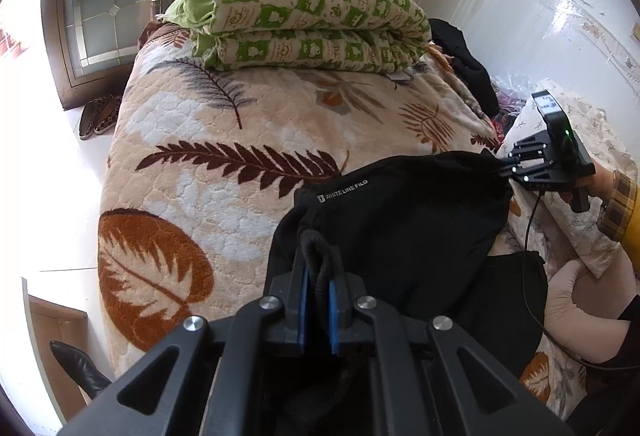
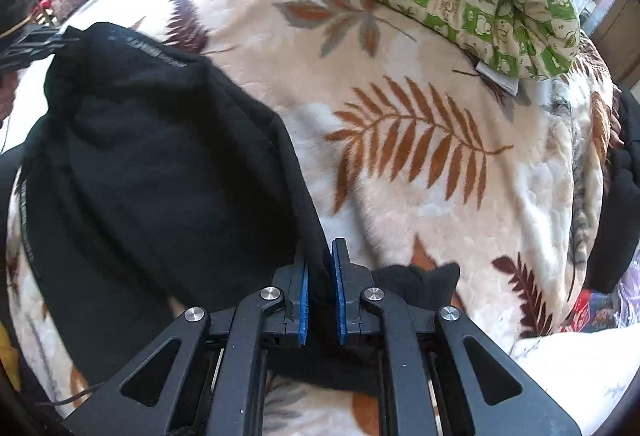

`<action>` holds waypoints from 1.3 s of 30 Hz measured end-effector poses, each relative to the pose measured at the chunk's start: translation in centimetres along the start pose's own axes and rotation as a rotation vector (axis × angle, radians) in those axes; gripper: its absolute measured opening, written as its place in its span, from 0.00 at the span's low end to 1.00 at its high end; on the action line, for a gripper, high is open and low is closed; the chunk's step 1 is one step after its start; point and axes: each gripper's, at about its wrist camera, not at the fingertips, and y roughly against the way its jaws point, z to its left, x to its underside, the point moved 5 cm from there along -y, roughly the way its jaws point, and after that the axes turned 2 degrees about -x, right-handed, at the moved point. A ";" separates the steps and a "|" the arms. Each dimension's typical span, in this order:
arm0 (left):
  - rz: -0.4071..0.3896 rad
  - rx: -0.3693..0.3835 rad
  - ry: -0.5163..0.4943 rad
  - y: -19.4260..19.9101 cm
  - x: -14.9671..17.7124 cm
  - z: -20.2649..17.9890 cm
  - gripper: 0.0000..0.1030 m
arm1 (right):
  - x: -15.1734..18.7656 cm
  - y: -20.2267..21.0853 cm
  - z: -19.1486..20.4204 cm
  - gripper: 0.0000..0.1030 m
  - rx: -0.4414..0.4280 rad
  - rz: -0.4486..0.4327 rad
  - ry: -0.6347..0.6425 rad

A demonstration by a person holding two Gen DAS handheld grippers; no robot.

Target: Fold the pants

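Observation:
Black pants point(image 1: 404, 232) with a white-lettered waistband hang stretched between my two grippers above a leaf-patterned blanket point(image 1: 224, 163). My left gripper point(image 1: 318, 276) is shut on the pants' waistband and drawstring at one corner. My right gripper point(image 2: 320, 276) is shut on the opposite corner of the pants point(image 2: 160, 171). In the left wrist view the right gripper point(image 1: 506, 165) shows at the right, clamping the fabric's far corner. In the right wrist view the left gripper point(image 2: 60, 39) shows at the upper left. The lower part of the pants is hidden.
A folded green-and-cream quilt point(image 1: 312, 19) lies at the bed's far end. Dark clothes point(image 1: 468, 63) and a pillow point(image 1: 568, 171) lie along the tiled wall. Shoes point(image 1: 98, 113) and a black boot point(image 1: 80, 368) stand on the floor beside the bed.

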 end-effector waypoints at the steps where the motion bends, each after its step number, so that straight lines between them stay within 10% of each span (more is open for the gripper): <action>1: 0.000 0.002 -0.002 0.1 0.1 -0.1 0.09 | 0.3 0.4 0.4 0.10 -0.002 0.000 0.006; 26: -0.070 0.040 -0.015 8.9 4.4 -1.1 0.09 | 7.1 6.2 9.1 0.10 0.065 0.004 0.009; 39: 0.138 -0.035 -0.072 7.8 15.1 1.3 0.10 | 16.8 -0.5 17.4 0.10 -0.010 0.225 0.022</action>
